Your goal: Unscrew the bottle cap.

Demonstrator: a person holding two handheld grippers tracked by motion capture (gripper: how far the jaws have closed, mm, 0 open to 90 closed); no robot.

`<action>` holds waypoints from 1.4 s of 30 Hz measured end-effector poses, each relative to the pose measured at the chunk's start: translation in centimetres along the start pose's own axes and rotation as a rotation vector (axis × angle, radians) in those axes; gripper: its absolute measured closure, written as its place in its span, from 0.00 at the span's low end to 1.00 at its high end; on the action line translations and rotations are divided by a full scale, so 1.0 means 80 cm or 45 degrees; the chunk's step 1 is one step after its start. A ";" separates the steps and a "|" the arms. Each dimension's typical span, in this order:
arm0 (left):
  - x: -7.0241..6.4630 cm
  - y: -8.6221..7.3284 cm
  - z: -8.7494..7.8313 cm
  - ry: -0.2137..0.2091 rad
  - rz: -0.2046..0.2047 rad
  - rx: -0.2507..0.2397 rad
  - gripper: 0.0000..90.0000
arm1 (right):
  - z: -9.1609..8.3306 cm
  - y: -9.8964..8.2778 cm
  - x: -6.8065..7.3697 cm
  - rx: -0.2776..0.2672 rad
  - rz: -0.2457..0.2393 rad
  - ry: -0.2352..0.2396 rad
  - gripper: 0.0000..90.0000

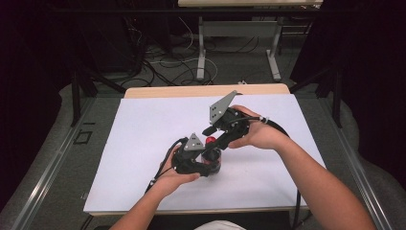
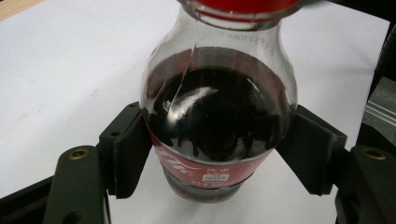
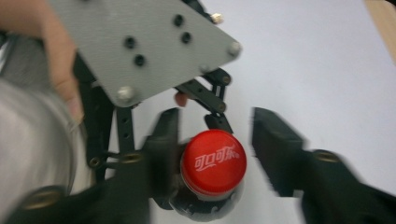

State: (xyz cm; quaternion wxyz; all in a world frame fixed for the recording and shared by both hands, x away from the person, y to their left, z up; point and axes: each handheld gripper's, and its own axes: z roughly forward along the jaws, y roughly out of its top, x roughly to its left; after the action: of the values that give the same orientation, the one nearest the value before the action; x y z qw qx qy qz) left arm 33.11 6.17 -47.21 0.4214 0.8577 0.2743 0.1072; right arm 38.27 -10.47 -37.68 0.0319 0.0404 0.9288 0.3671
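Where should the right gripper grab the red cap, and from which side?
Grip the cap across its round side wall, coming straight down from above. The bottle stands upright on the table, clamped at its belly by the left gripper, so the cap faces up and its top is free. The right gripper already straddles it, jaws apart; the right pad is clear.

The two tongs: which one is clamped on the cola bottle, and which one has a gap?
The left tongs clamp the cola bottle, pads pressing its sides. The right tongs stand open around the red cap, with a gap on one side.
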 end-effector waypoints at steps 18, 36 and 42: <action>0.004 0.000 -0.002 0.040 -0.029 0.020 0.34 | 0.019 -0.005 0.047 -0.115 0.297 -0.417 0.57; -0.001 -0.001 0.001 -0.005 -0.011 0.000 0.34 | 0.005 -0.004 -0.002 -0.007 0.017 0.001 0.68; 0.003 -0.001 -0.001 0.022 -0.004 0.007 0.34 | 0.003 -0.003 0.006 -0.065 0.092 -0.065 0.47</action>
State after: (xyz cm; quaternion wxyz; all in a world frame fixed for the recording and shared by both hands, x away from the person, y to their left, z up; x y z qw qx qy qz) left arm 33.26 6.40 -47.24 0.4168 0.8575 0.2794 0.1133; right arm 37.84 -10.41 -38.04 0.0433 0.0825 0.9159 0.3903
